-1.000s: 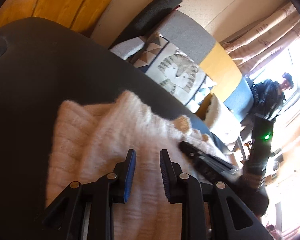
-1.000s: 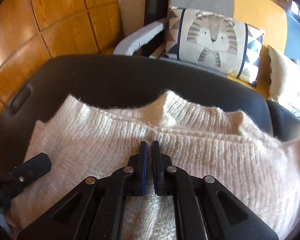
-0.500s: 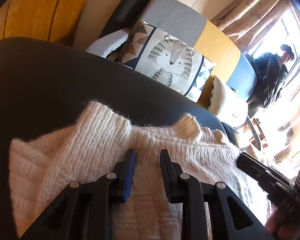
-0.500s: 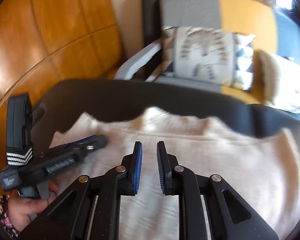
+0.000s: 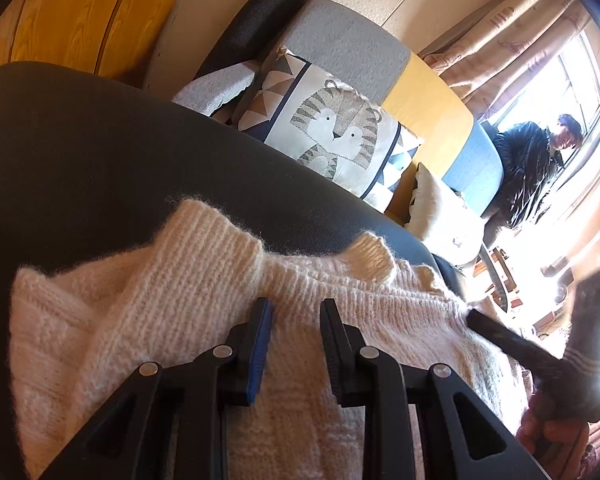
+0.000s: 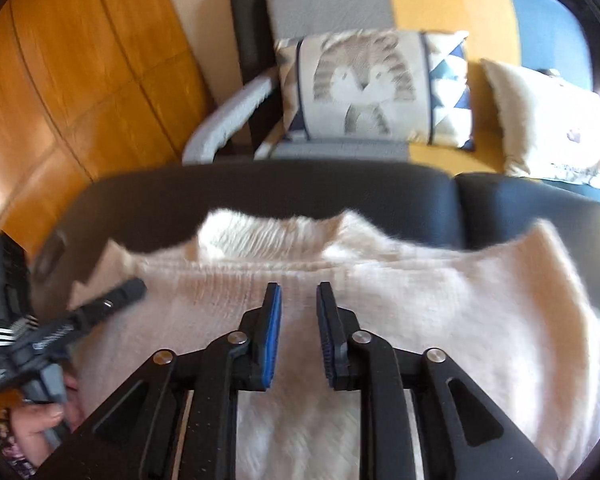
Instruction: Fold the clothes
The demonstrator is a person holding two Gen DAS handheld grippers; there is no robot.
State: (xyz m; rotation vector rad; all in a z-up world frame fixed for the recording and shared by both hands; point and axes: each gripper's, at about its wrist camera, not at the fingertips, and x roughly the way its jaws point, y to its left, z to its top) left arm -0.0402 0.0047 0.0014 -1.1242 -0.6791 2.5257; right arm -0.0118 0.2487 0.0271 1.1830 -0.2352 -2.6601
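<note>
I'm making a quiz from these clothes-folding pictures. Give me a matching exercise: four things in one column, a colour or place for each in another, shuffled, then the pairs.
Things:
1. sweater
2. tiger cushion
3. black surface
4. wood panelling

Descriptions:
A. orange-brown, at far left
B. cream knit, below both grippers
C. propped on the armchair
D. under the knit

Pairs: 1-B, 2-C, 3-D, 4-A

Both grippers, left gripper (image 5: 296, 312) and right gripper (image 6: 298, 294), were black linkage frames with silver pivot screws and blue ribbed jaw pads. A dark floral-patterned sleeve (image 6: 10, 446) covered the left wrist.
</note>
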